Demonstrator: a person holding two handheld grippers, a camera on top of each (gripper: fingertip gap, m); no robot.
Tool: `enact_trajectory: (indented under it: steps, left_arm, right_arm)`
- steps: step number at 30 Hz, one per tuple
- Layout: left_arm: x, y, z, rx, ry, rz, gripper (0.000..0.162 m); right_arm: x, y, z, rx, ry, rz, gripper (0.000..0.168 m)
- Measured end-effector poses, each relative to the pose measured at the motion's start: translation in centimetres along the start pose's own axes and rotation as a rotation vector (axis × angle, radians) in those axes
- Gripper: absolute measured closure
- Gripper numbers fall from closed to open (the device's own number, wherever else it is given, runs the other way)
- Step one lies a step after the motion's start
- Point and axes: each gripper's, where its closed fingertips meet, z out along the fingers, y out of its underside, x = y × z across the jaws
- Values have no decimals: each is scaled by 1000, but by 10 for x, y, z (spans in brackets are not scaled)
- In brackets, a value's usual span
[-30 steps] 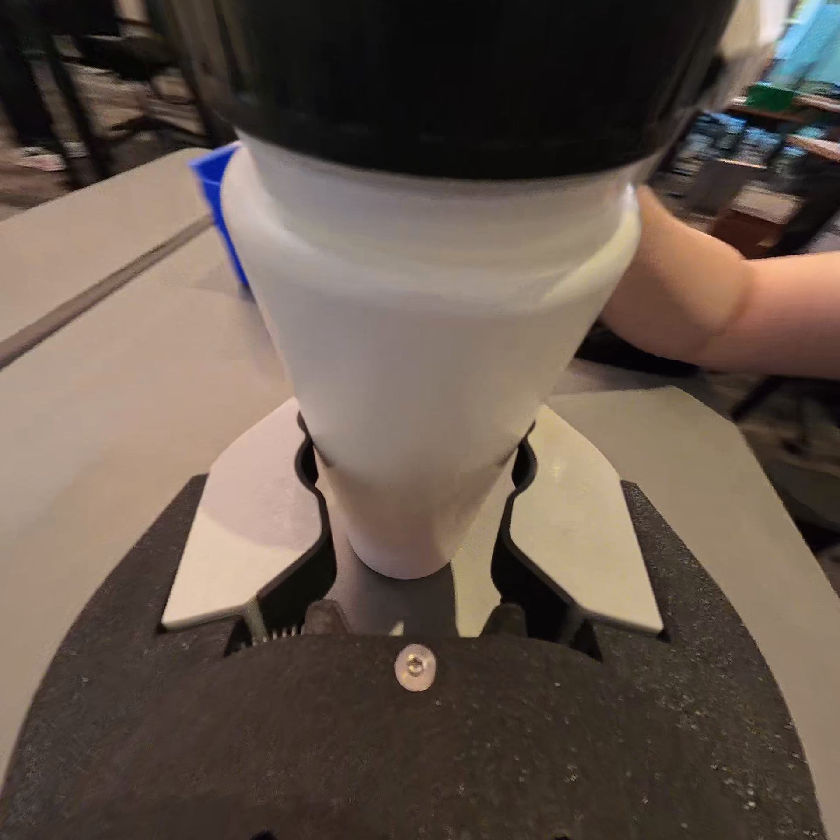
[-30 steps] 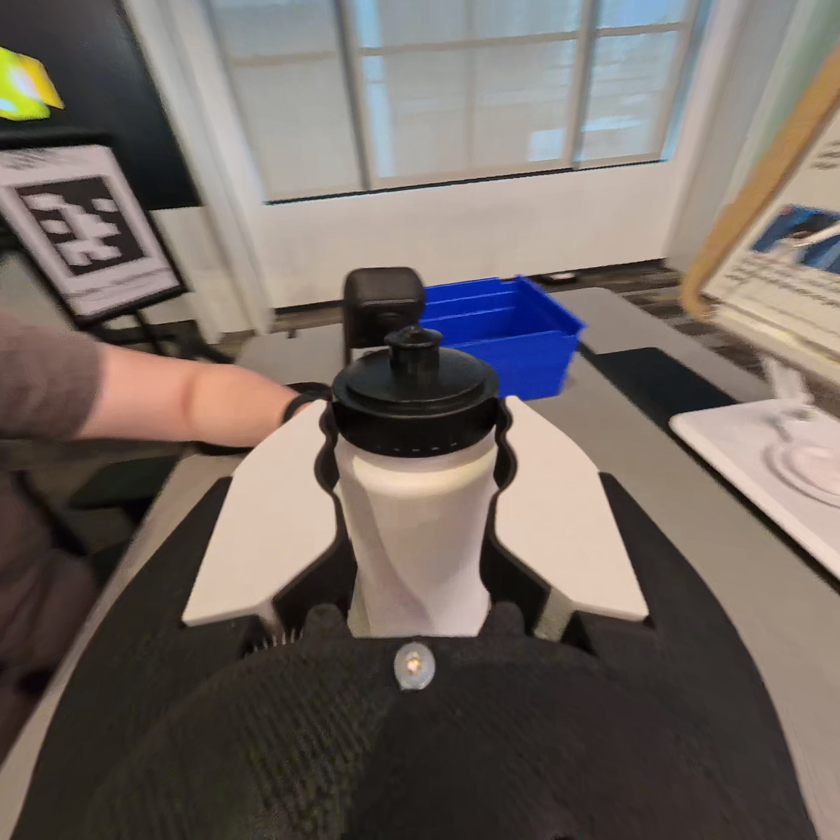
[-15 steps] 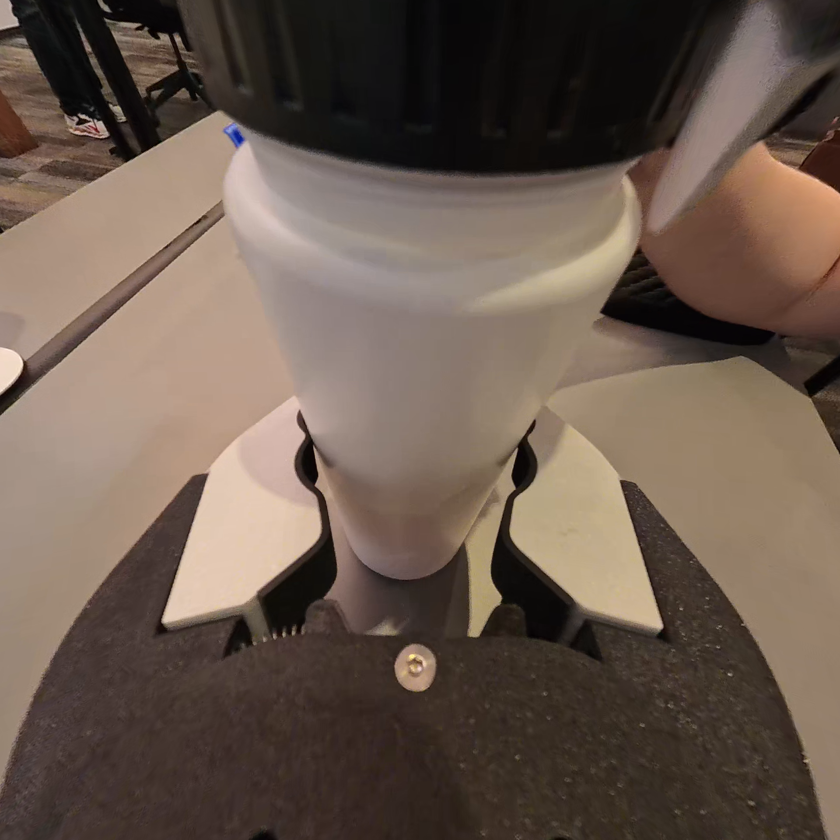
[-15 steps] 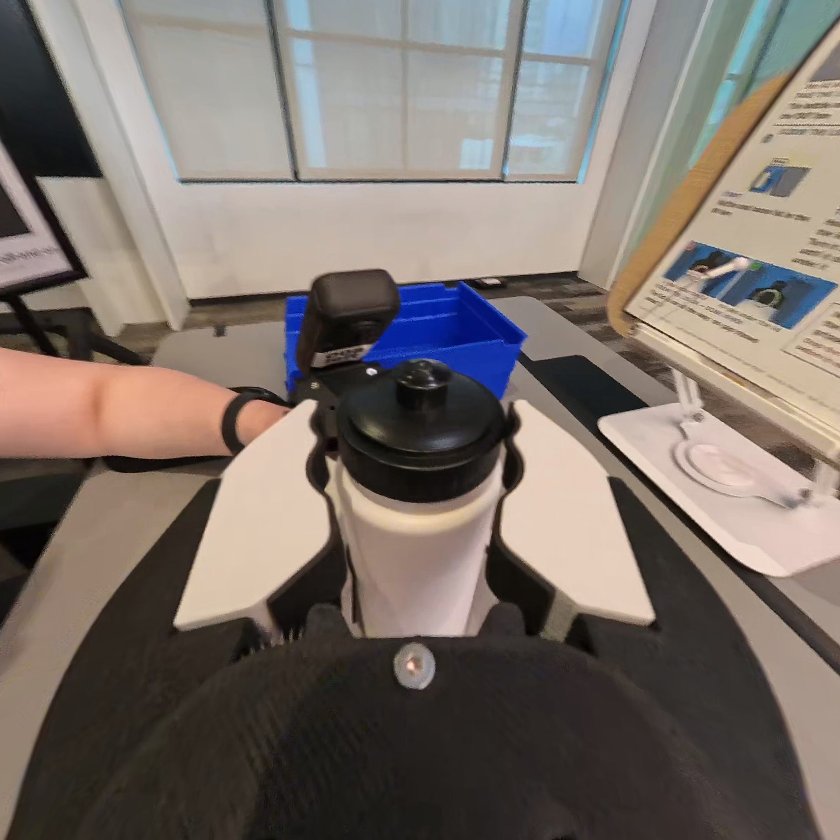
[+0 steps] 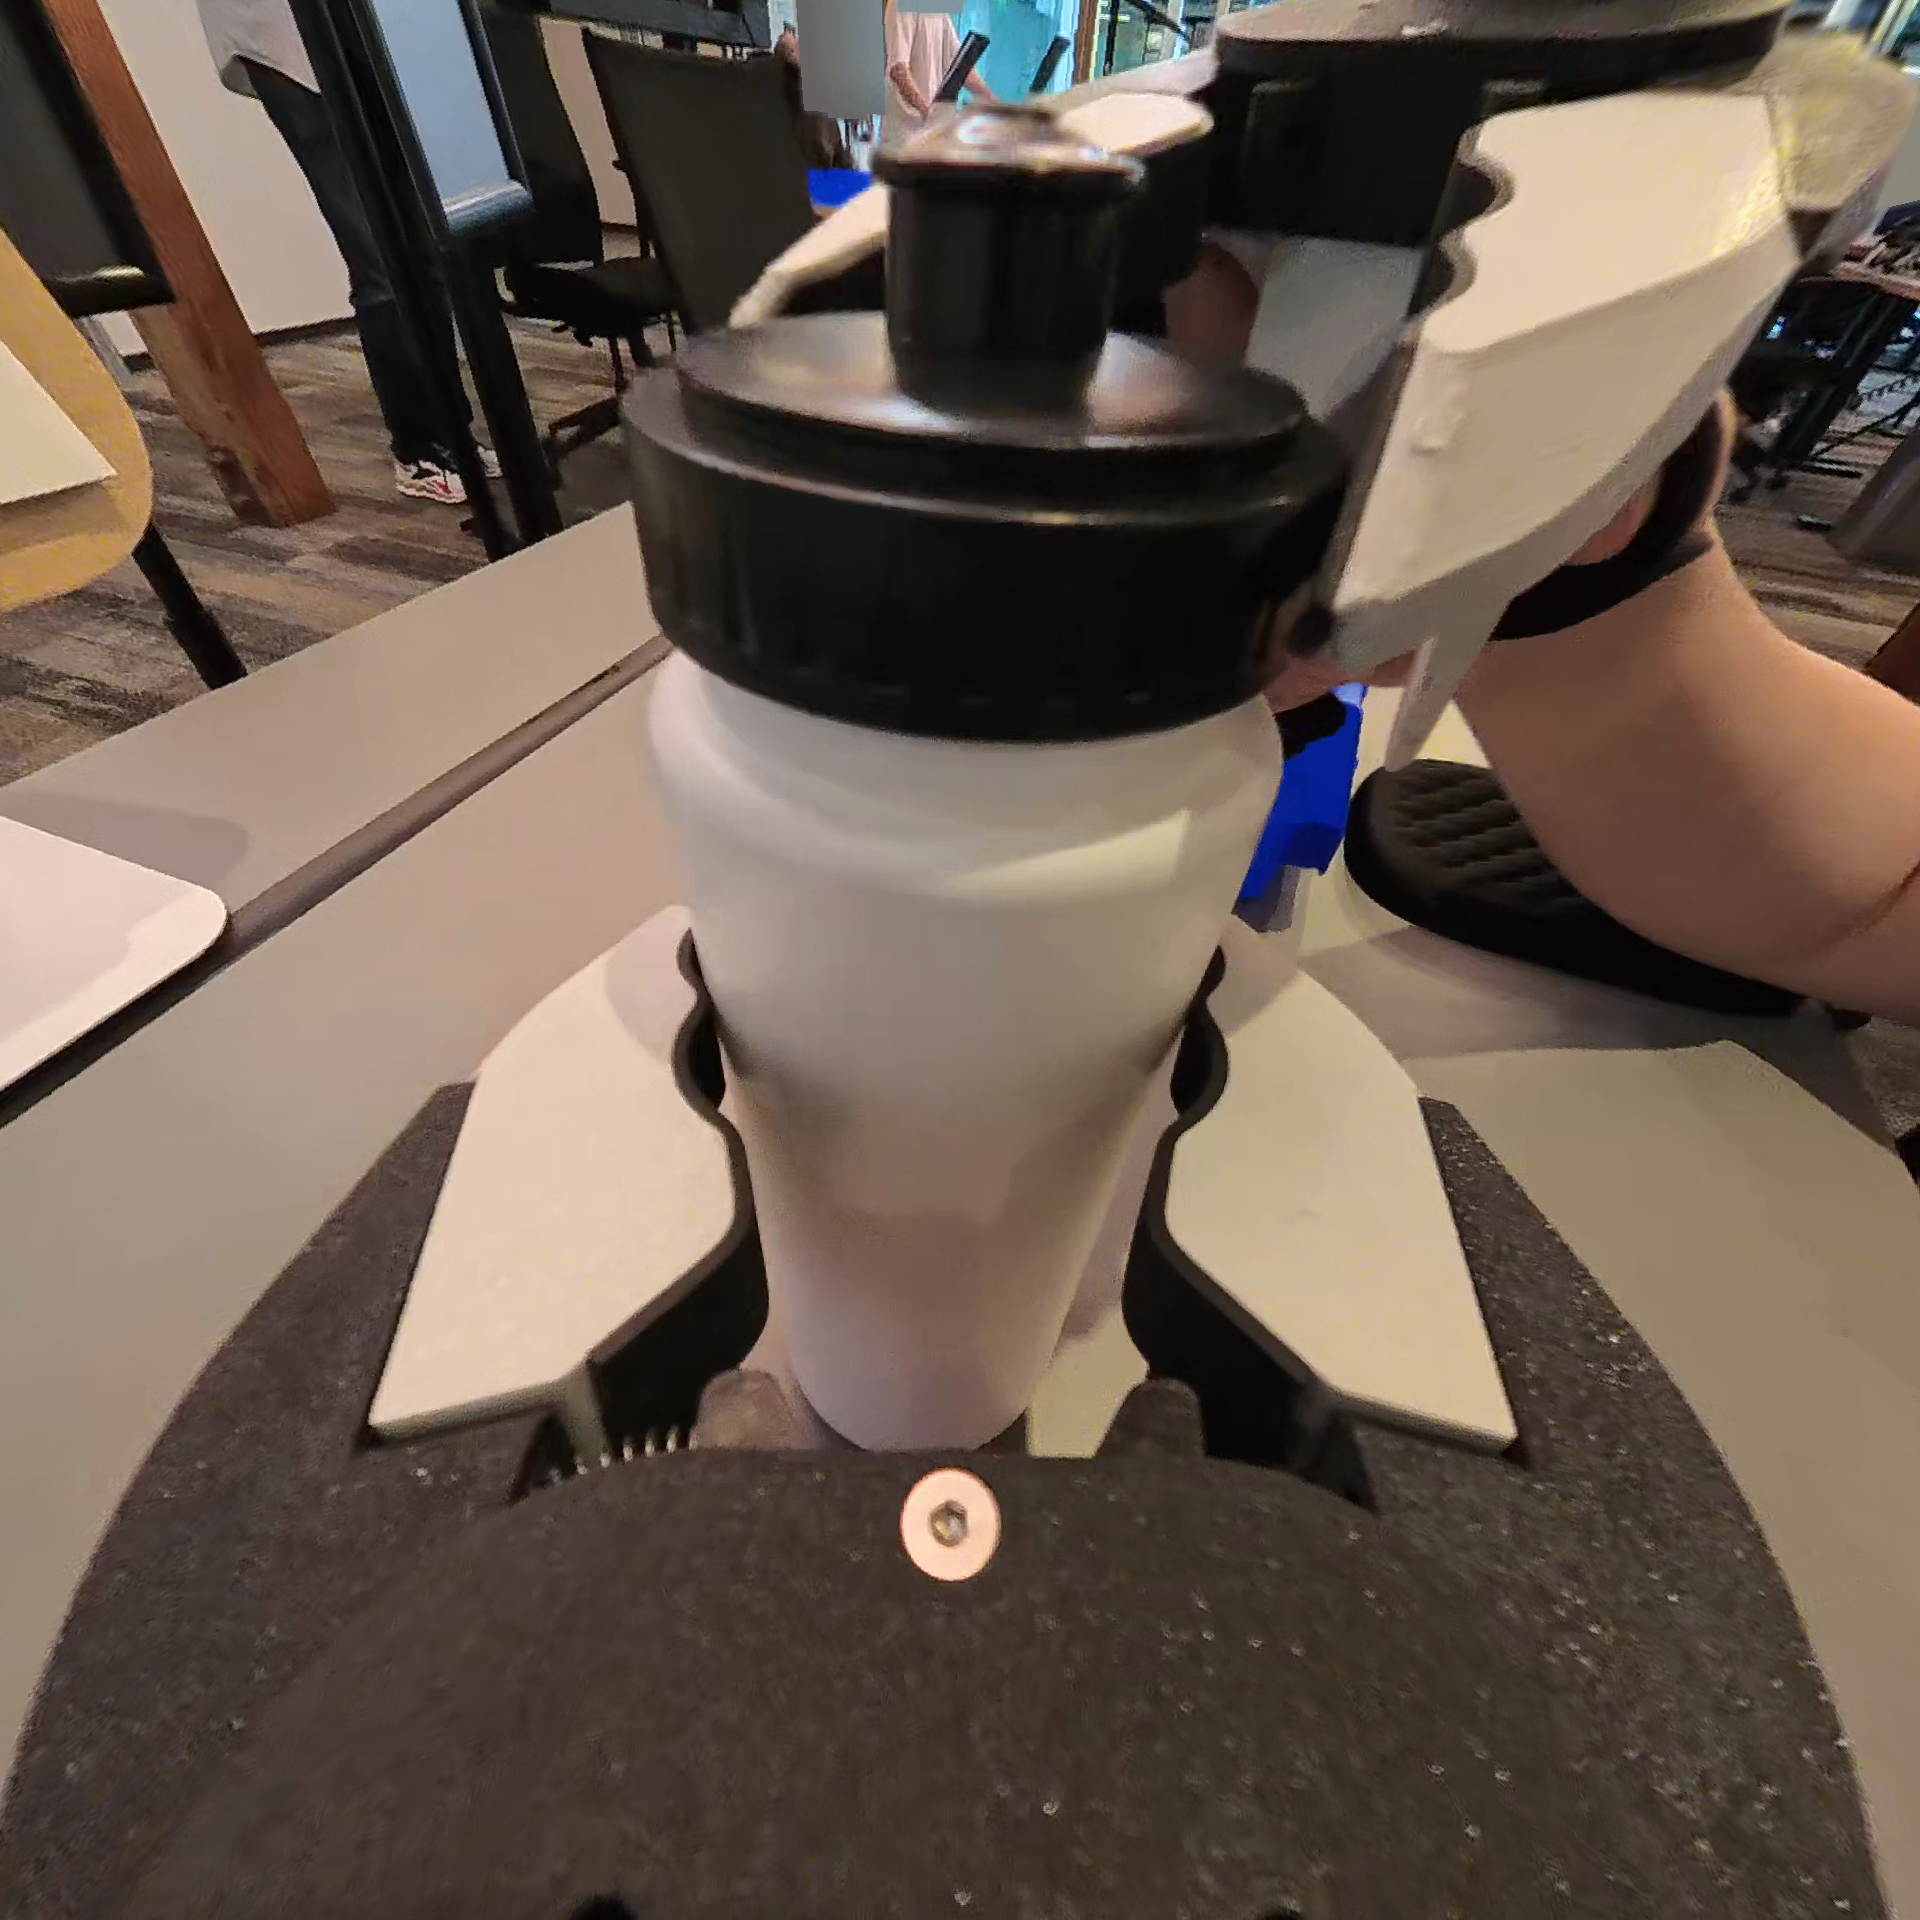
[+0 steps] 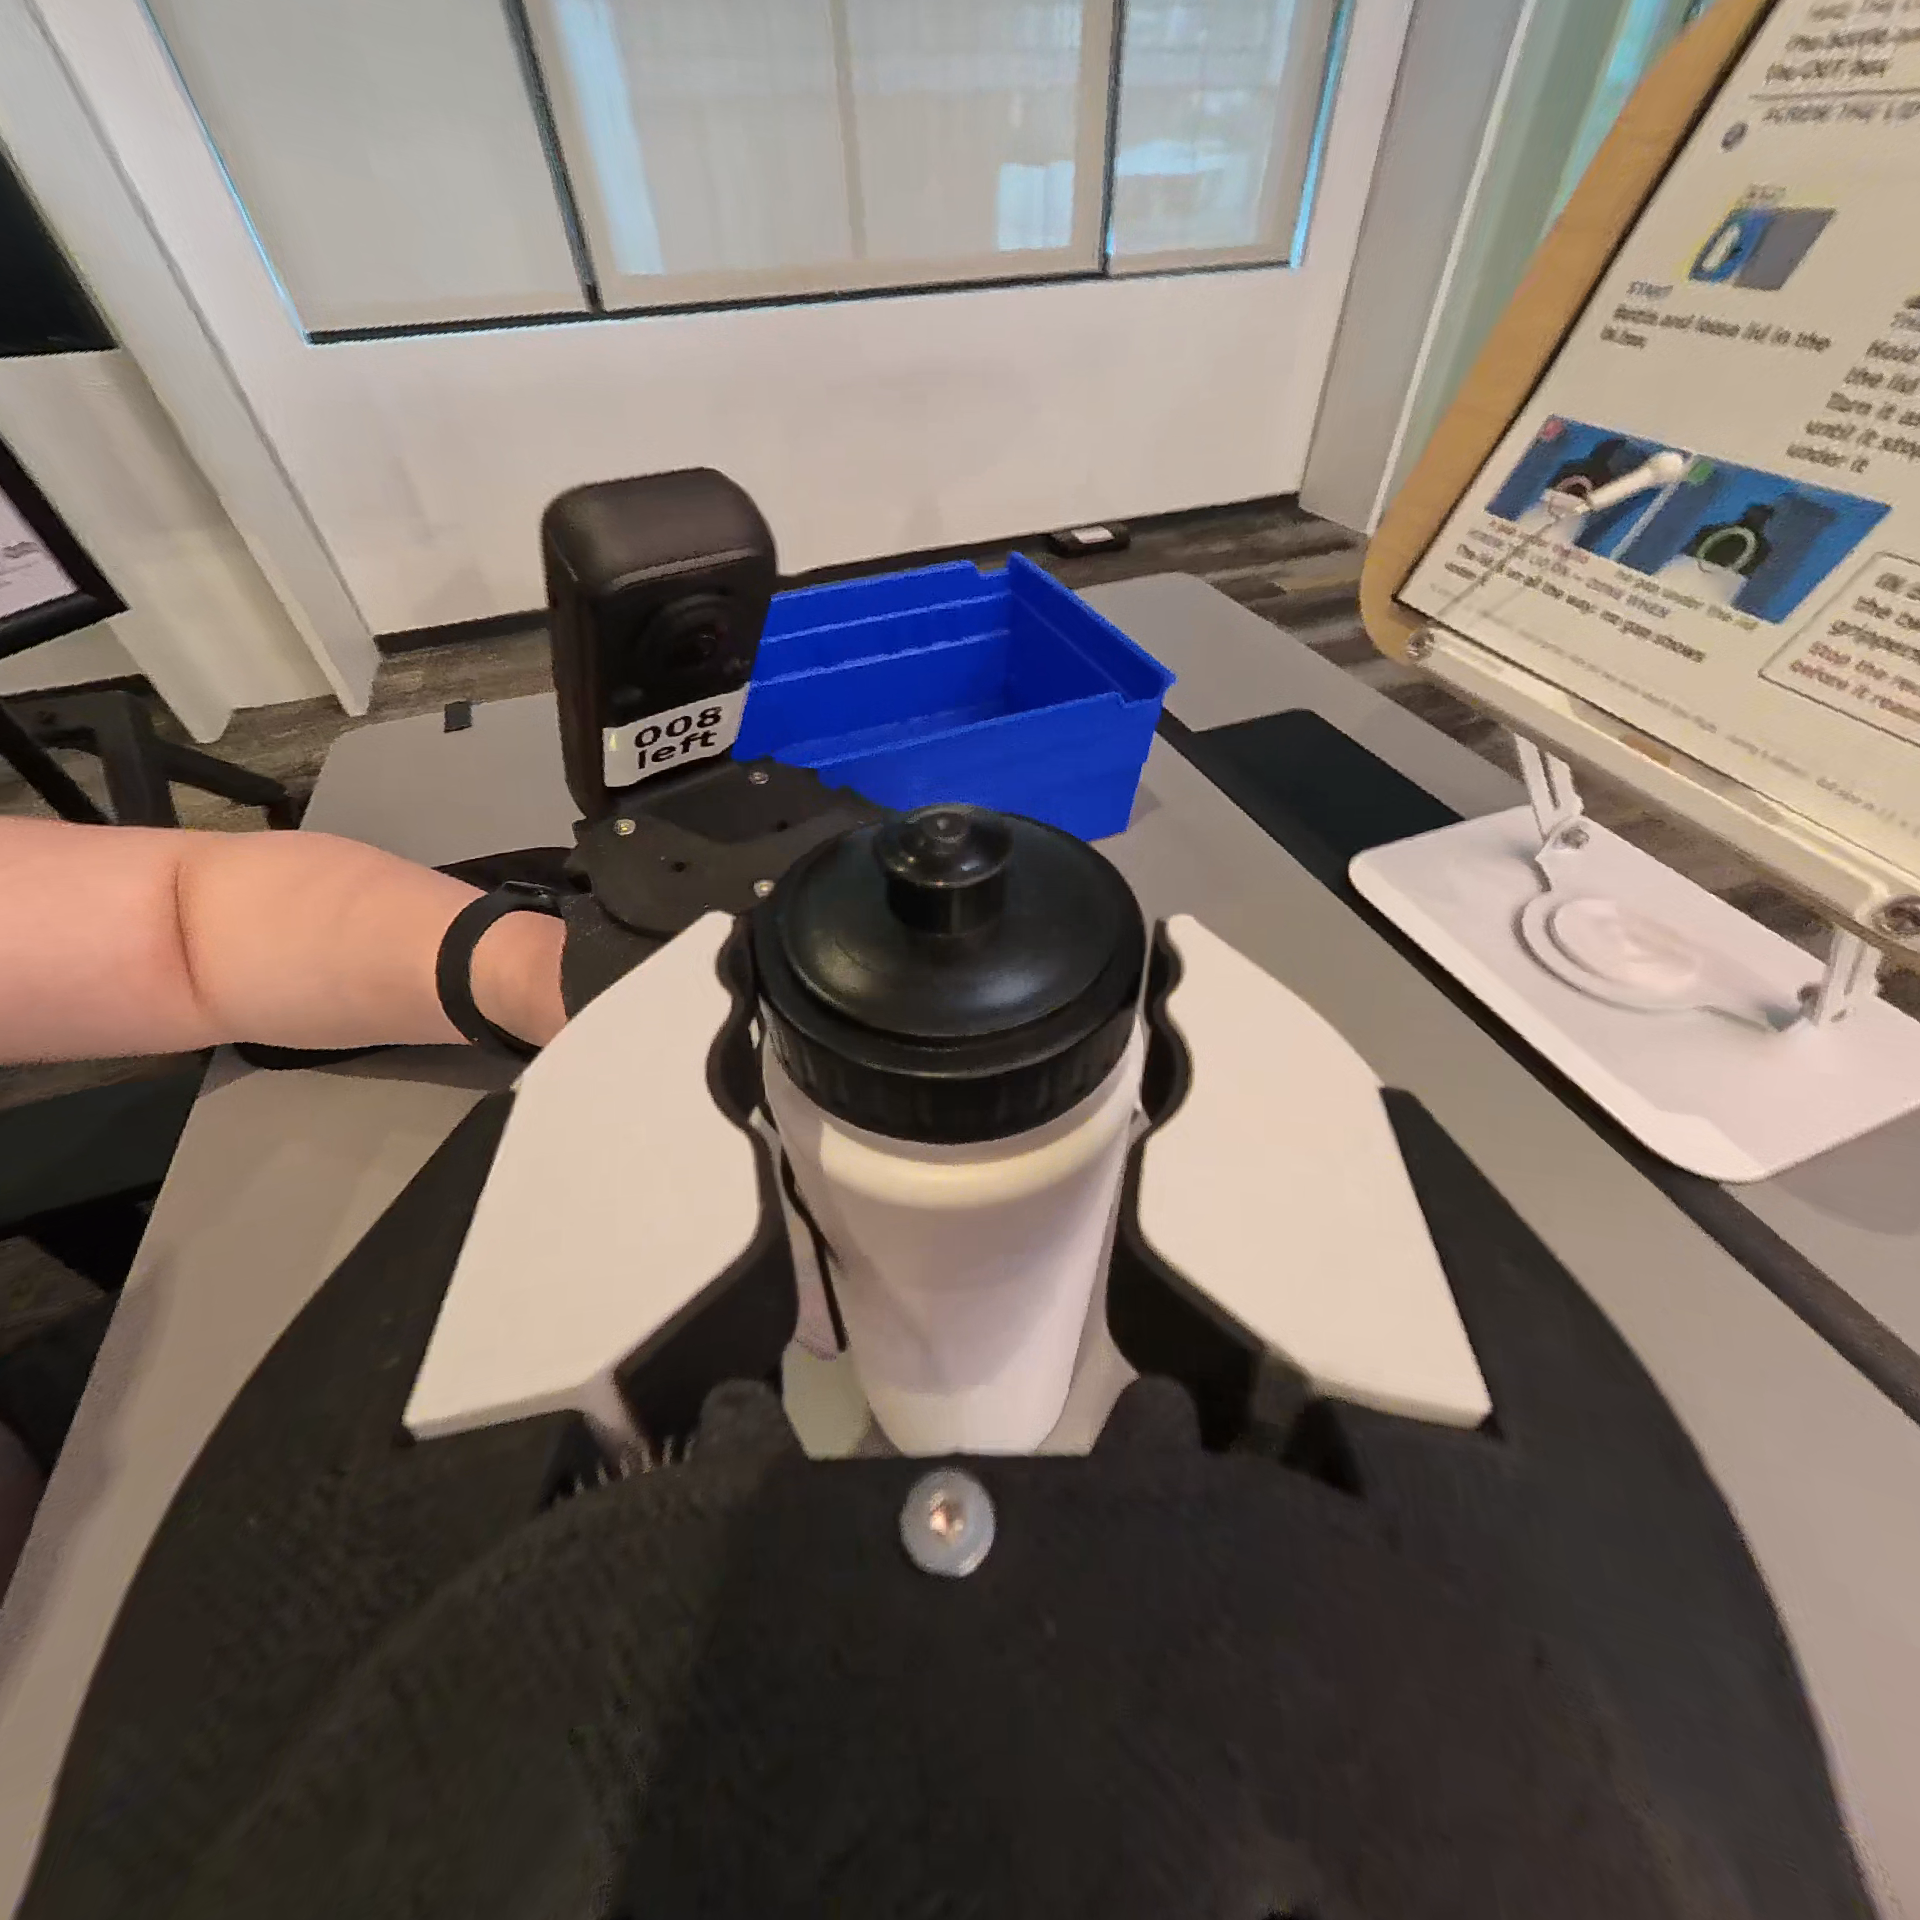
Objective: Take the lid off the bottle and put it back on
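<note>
A white bottle (image 5: 956,987) with a black screw lid (image 5: 966,582) stands upright over the grey table (image 5: 312,935). My left gripper (image 5: 951,1039) is shut on the bottle's body, with both pads pressed on its sides. In the right wrist view the lid (image 6: 945,997) sits between the fingers of my right gripper (image 6: 948,1003). The pads stand close beside the lid's ribbed rim with a thin gap, so this gripper is open. One right finger (image 5: 1558,364) shows beside the lid in the left wrist view. The left gripper's camera block (image 6: 655,623) shows behind the bottle.
A blue bin (image 6: 966,686) stands on the table behind the bottle. An instruction board on a white stand (image 6: 1662,997) is at the right. A black pad (image 5: 1507,883) lies under the person's forearm (image 5: 1714,779). Chairs and people stand beyond the table.
My right gripper was tight on the lid a second ago, then its fingers spread and it swung round the lid. The left gripper kept its hold on the bottle; its view now takes in the whole lid.
</note>
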Motion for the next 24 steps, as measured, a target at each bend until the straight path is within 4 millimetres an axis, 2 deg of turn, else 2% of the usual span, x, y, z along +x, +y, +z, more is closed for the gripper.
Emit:
enact_trajectory:
  steps: [3,5,9,11,14,17,24]
  left_arm:
    - [-1,0,0,-1,-9,-12,76]
    - [-1,1,-1,-14,-1,6,76]
    - [17,3,-2,-39,139,47,76]
    - [33,4,-5,-59,240,97,76]
    - [61,9,-13,-94,407,153,76]
    - [65,9,-14,-89,430,145,76]
    - [54,8,-13,-76,382,108,76]
  right_arm:
    - [2,3,2,-54,89,-38,94]
    - [-1,4,2,-78,77,-66,95]
    - [-18,4,-9,-47,-182,-22,95]
    - [-34,2,-20,-9,-361,22,95]
    - [-58,3,-32,38,-559,-14,94]
    - [-60,6,-30,31,-537,-81,95]
    - [-50,-6,-30,78,-446,-102,95]
